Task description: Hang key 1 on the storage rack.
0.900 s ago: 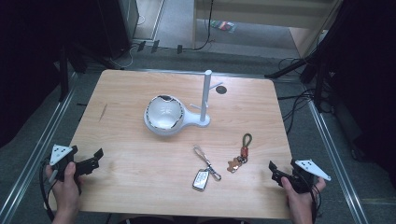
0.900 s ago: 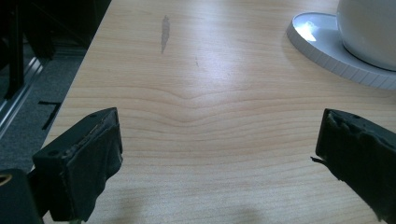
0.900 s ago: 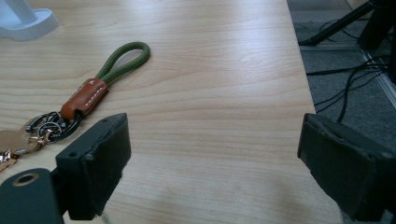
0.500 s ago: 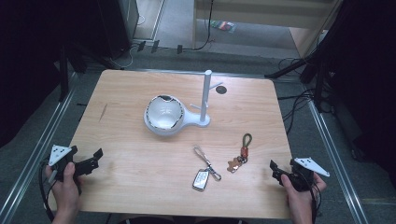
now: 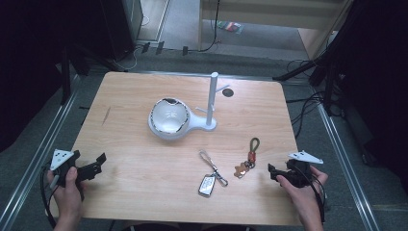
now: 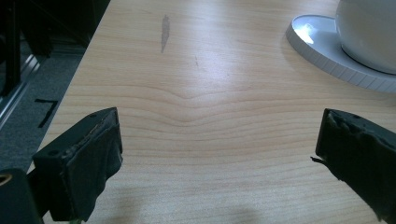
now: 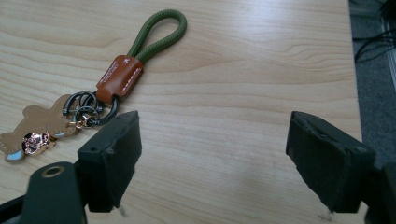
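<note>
Right hand-held gripper (image 5: 278, 174): jaws wide apart, empty, near the table (image 5: 125, 192) edge, just beside the keyring (image 7: 119, 77).
Left hand-held gripper (image 5: 91, 167): jaws wide apart, empty, well apart from the stand (image 5: 182, 124).
Keyring: flat, green loop pointing away.
Likely step: pinch the leather tab, not the loop; approach low.
Car key (image 5: 207, 185): lies separately.

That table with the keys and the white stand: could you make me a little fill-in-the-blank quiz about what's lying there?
1. The white stand has a bowl at one end and an upright ____ at the other.
2. The keyring with the green loop carries a tan charm shaped like a ____.
3. The fingers of both the left gripper and the right gripper are ____.
4. The car key lies ____ the person than the stand.

Missing words: post; bear; open; nearer to
</note>
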{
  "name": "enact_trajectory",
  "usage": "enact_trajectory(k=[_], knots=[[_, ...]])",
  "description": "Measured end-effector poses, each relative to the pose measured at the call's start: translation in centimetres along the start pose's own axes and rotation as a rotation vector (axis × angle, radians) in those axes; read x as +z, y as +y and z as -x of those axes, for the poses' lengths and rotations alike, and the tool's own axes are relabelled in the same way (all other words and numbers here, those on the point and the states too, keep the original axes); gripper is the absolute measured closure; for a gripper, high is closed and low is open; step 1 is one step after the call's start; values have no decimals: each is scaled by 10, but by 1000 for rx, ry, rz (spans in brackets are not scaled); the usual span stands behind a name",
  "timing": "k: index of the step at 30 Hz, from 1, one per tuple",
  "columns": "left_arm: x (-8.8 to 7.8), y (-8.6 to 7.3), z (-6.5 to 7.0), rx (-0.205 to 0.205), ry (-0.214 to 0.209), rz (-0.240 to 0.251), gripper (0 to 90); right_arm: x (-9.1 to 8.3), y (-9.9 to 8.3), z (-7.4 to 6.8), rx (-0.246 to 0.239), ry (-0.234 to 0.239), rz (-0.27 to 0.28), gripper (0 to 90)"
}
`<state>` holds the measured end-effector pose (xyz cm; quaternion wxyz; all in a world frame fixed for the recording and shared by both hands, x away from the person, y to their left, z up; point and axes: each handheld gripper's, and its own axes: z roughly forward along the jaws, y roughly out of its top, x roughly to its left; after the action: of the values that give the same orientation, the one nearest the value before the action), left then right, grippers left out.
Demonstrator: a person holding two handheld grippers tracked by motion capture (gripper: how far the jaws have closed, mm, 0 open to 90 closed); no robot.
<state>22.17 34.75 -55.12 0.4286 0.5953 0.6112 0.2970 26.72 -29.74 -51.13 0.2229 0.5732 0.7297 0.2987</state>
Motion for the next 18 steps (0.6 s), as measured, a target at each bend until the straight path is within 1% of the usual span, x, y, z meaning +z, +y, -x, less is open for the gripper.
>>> enact_trajectory(k=[4,6,9,10,12,15,16,17,18], knots=[[0,0,0,1,2,3,8,4,10,-4,16,-22,-64,197],[0,0,-1,-4,-3,3,8,5,15,-6,15,-29,-87,197],[0,0,-1,-10,-6,8,8,6,19,-8,14,-37,-101,197],[0,0,-1,-9,-6,6,8,6,21,-9,12,-33,-107,193],[0,0,-1,-12,-6,3,8,8,27,-12,11,-17,-140,181],[0,0,-1,-14,-4,2,8,12,33,-15,2,-20,-173,179],[0,0,-1,-14,-4,2,8,12,33,-15,2,-20,-173,179],[0,0,-1,-16,-5,1,8,13,37,-18,-9,-17,-192,172],[0,0,-1,-15,-7,0,8,14,40,-19,-18,-10,-197,156]])
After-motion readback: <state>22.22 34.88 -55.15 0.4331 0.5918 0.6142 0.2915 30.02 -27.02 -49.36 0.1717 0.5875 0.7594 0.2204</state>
